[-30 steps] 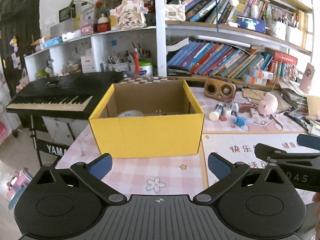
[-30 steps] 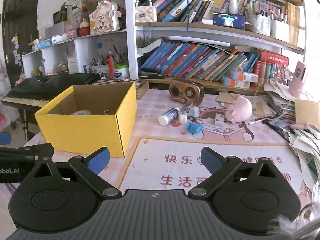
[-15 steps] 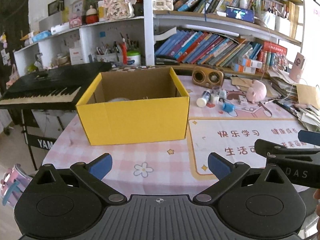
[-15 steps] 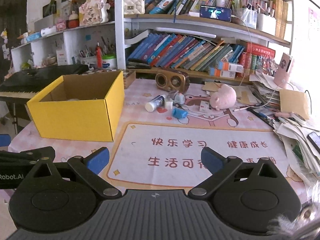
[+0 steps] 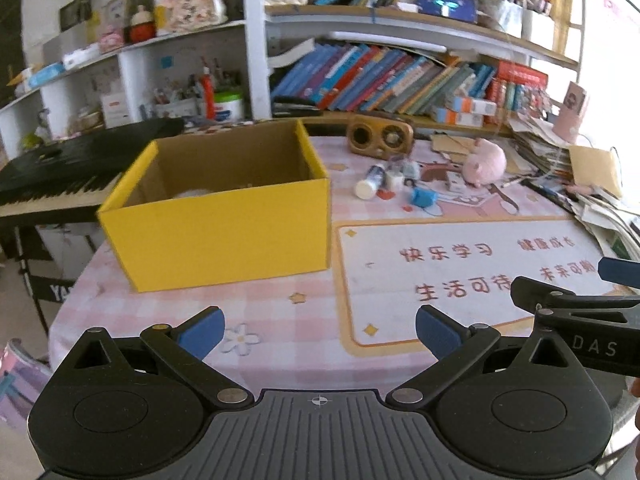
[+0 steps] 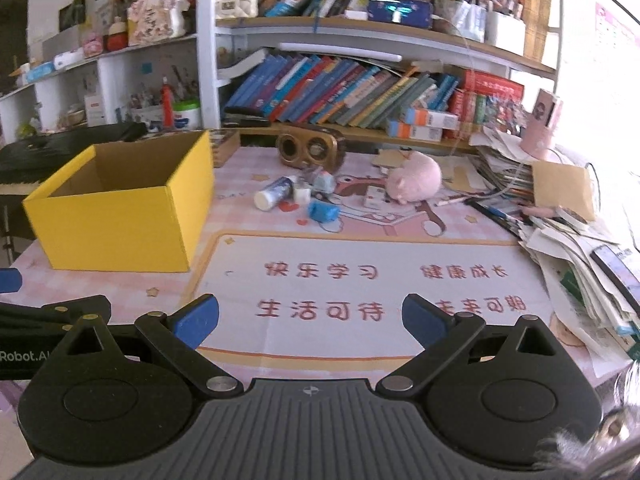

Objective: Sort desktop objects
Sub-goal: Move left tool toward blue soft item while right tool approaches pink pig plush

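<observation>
Left gripper (image 5: pixel 318 326): jaws wide, nothing btwn them, over the near edge of the bench (image 5: pixel 280 304). Right gripper (image 6: pixel 310 316): jaws also wide and empty, above the mat w/ red characters (image 6: pixel 360 280). Yellow box (image 5: pixel 218 216) sits ahead-left of the left jaws, open top, sth pale inside. Small items ahead of the right jaws, well apart: white tube (image 6: pixel 274 193), blue piece (image 6: pixel 323 211), pink pig toy (image 6: pixel 416 176), wooden speaker (image 6: pixel 310 146) behind them.

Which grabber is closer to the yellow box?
Left. The left gripper faces the yellow box almost head-on; the right gripper sits off to the box's right, over the desk mat.
</observation>
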### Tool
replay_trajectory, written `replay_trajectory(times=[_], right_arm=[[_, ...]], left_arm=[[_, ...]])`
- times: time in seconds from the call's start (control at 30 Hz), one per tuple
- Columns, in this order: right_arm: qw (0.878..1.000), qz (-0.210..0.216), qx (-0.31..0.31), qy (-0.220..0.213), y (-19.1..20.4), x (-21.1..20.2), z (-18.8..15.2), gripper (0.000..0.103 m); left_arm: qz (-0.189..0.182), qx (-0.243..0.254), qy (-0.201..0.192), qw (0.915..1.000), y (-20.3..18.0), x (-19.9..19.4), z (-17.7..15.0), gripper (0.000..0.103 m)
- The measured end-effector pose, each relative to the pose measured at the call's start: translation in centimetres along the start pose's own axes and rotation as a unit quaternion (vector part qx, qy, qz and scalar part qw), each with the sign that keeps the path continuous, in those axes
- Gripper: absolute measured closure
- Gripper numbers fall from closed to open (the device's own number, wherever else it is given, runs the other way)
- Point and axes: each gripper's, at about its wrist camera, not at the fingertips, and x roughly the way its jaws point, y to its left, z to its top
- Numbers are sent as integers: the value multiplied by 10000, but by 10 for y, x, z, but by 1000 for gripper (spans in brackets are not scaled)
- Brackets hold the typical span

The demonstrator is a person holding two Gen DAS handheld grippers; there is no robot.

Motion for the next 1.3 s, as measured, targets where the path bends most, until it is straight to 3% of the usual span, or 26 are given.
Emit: replay_trajectory(times=[0.7, 1.3], right_arm=[[9957, -665, 532, 357, -92, 24, 3, 4], [9970, -274, 279, 667, -160, 96, 34, 4]], left_arm=[[-661, 596, 235, 9958, -90, 52, 31, 0], [-517, 310, 375, 9975, -139, 113, 62, 0]])
